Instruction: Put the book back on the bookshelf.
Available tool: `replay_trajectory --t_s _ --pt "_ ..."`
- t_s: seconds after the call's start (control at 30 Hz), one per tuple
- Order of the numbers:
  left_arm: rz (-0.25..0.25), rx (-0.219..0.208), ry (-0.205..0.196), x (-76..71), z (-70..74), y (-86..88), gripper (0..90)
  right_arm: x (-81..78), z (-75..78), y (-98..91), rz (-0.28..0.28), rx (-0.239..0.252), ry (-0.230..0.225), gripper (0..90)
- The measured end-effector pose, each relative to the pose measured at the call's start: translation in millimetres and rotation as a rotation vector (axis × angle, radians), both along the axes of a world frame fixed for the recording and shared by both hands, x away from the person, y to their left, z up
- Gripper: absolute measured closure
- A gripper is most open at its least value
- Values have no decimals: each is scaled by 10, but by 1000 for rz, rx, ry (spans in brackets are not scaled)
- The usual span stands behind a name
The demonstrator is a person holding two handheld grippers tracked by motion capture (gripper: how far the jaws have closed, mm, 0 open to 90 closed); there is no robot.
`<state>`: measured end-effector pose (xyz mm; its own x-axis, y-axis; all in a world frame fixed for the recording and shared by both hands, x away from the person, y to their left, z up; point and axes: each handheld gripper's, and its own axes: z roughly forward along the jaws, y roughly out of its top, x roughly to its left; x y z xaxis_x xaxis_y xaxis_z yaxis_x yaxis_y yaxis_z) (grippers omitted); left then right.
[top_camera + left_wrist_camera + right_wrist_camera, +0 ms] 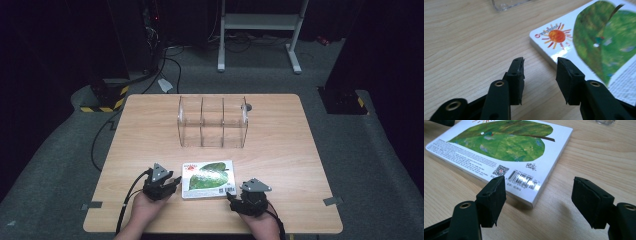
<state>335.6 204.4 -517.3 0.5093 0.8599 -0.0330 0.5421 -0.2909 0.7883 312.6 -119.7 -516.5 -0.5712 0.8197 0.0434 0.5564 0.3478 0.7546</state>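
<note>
A white book (208, 178) with a big green leaf and a red sun on its cover lies flat near the table's front edge. My left gripper (167, 183) sits just left of it, held by a hand. In the left gripper view the book (589, 42) lies ahead and to the right, and that gripper (540, 68) is open with bare wood between its pads. My right gripper (239, 196) rests at the book's front right corner. The right gripper view has that gripper (539, 192) open wide, with the barcode corner of the book (506, 147) reaching between the jaws, untouched.
A clear plastic organiser (213, 121) with three upright compartments stands at the table's middle back. A small dark round object (248, 106) lies beside its right end. Black cables trail off the table's left side (102, 132). A white metal stand (260, 30) is on the floor beyond.
</note>
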Motion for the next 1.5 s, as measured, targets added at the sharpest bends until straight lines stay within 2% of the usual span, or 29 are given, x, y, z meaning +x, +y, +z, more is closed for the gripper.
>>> replay_trajectory --t_s 0.07,0.17,0.3,0.4,0.47,0.53,0.6,0.7,0.97,1.07,1.5 --pt "-10 -35 2 -33 10 -21 545 38 -29 32 8 12 35 259" --pt "-35 -55 1 -75 9 -81 532 61 -48 66 20 11 56 251" --pt "-35 -105 29 -75 -8 -120 526 74 -53 139 55 2 72 248" --pt "-41 -115 45 -59 -25 -135 512 66 -55 191 69 -8 70 223" --pt "-44 -124 59 -47 -36 -143 504 63 -54 214 56 -6 80 212" --pt "-45 -134 71 -34 -40 -140 503 65 -48 223 58 13 94 216" --pt "-28 -126 67 -27 -39 -129 493 46 -51 256 76 16 92 220" --pt "-19 -134 73 -19 -35 -94 501 11 -59 323 89 -31 65 217" --pt "-12 -132 64 -24 -26 -92 502 -4 -64 332 107 -24 65 219" --pt "-16 -132 58 -31 -20 -90 502 5 -70 330 116 -34 51 218" --pt "-18 -125 51 -47 -6 -90 516 2 -72 338 114 -42 48 215"
